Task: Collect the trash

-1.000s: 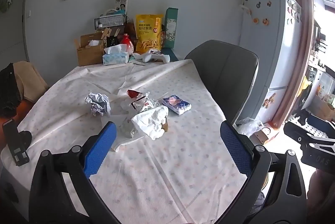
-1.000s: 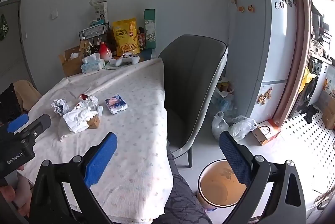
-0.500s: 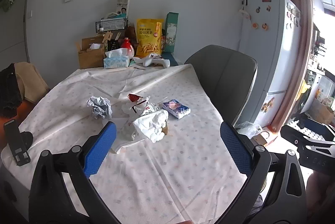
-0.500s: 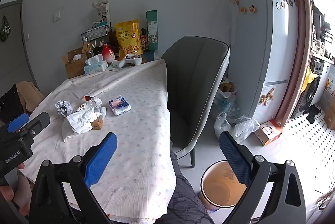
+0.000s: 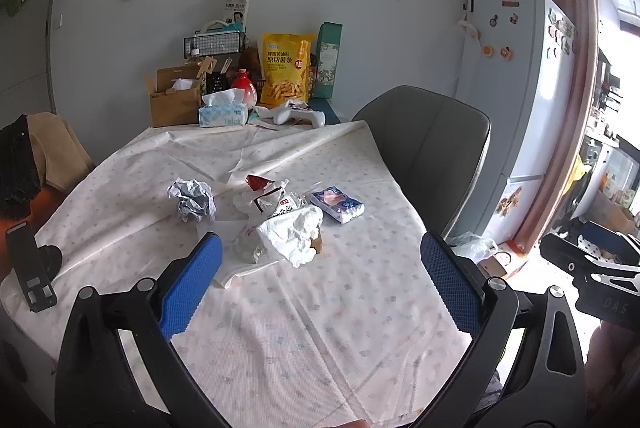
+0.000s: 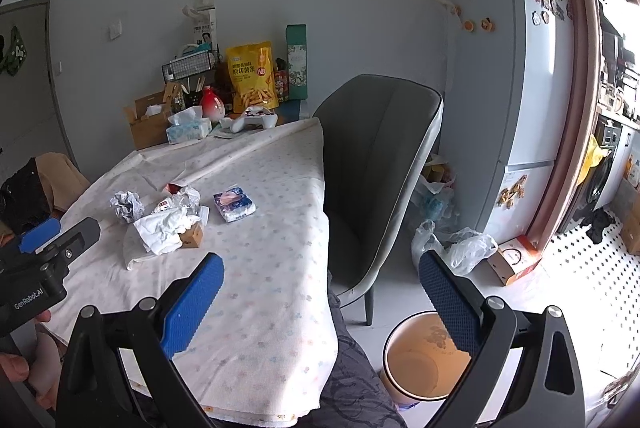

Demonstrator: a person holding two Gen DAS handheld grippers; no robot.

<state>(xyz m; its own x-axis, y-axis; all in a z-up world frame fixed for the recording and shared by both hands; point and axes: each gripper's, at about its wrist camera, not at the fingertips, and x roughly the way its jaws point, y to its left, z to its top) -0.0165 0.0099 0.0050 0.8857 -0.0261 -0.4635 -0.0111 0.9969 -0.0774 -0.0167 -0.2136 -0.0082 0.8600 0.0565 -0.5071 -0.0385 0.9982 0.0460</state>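
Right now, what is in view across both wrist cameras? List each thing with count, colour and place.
crumpled paper ball: 1, grey-white, table centre, left of the pile
wrapper pile: 1 heap, white with red print, table centre
tissue pack: 1, blue and pink, right of the pile
small box: 1, brown, against the pile
table: 1, pale dotted cloth
tissue box: 1, light blue, far end
snack bag: 1, yellow, far end
chair: 1, grey, right of table
fridge: 1, white, right wall
bin: 1, orange inside, floor
left gripper: blue pads, open
right gripper: blue pads, open
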